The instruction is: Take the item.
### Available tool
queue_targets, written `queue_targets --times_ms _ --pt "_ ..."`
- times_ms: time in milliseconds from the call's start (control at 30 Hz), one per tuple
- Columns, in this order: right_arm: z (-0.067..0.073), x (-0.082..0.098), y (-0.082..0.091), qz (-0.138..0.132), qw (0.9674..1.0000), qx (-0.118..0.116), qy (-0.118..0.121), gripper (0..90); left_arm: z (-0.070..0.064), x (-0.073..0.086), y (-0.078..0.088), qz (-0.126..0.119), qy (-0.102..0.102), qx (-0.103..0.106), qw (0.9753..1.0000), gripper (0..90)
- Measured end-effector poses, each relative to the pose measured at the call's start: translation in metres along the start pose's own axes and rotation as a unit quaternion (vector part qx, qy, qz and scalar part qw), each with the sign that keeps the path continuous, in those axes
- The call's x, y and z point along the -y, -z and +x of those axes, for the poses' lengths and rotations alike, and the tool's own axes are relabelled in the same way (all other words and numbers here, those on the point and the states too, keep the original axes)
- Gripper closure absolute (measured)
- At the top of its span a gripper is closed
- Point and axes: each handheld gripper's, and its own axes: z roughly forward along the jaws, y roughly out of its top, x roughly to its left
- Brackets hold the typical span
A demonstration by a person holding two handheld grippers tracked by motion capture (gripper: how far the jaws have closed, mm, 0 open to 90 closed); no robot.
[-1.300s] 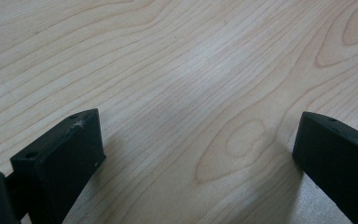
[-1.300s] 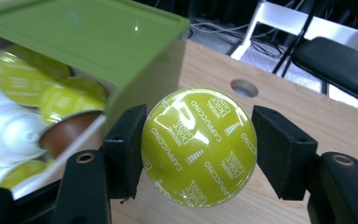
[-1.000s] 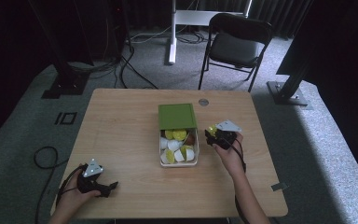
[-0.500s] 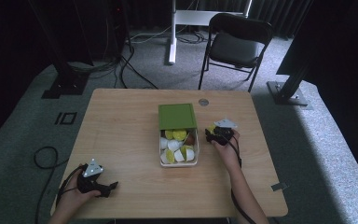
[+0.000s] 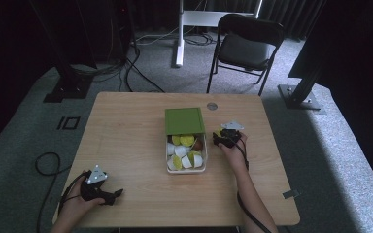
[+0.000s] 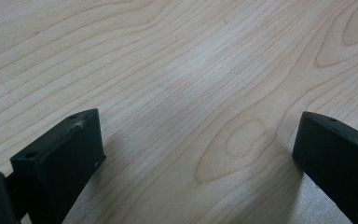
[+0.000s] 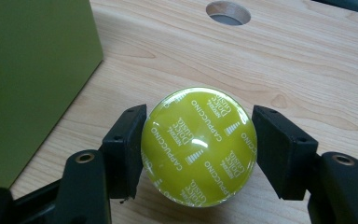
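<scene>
1. I am gripping a yellow-green capsule (image 7: 199, 145) in my right gripper (image 7: 199, 149), both pads pressing on its sides, its foil top reading "cappuccino".
2. I am holding it just above the table (image 5: 126, 126), just to the right of the box (image 5: 186, 154) of capsules and its green lid (image 5: 184, 121).
3. I am resting my left gripper (image 5: 108, 193) near the table's front left corner, jaws spread wide over bare wood with nothing between them.

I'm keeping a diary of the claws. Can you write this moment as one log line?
right gripper: shut on yellow-green capsule, beside green lid | left gripper: open, over bare table
</scene>
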Motion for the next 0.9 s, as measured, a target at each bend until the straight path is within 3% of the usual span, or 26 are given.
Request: queue_targets --times_ms 200,467,600,700,800,900 --pt "-0.001 -0.001 0.001 0.007 0.9999 -0.005 -0.007 36.0 0.0 0.0 0.0 0.0 0.0 0.0 1.0 2.8" --pt "-0.003 -0.006 0.013 -0.004 0.9998 -0.021 -0.005 13.4 0.0 0.0 0.0 0.0 0.0 0.0 1.0 2.8" --pt "-0.005 -0.005 0.021 -0.014 0.9987 -0.047 -0.012 12.3 0.0 0.0 0.0 0.0 0.0 0.0 1.0 2.8" --pt "-0.008 -0.002 0.027 -0.019 0.9986 -0.048 -0.01 12.3 0.0 0.0 0.0 0.0 0.0 0.0 1.0 2.8" --pt "-0.013 0.002 0.032 -0.029 0.998 -0.048 -0.031 12.3 0.0 0.0 0.0 0.0 0.0 0.0 1.0 2.8" --pt "-0.015 0.005 0.039 -0.04 0.9981 -0.045 -0.011 12.3 0.0 0.0 0.0 0.0 0.0 0.0 1.0 2.8"
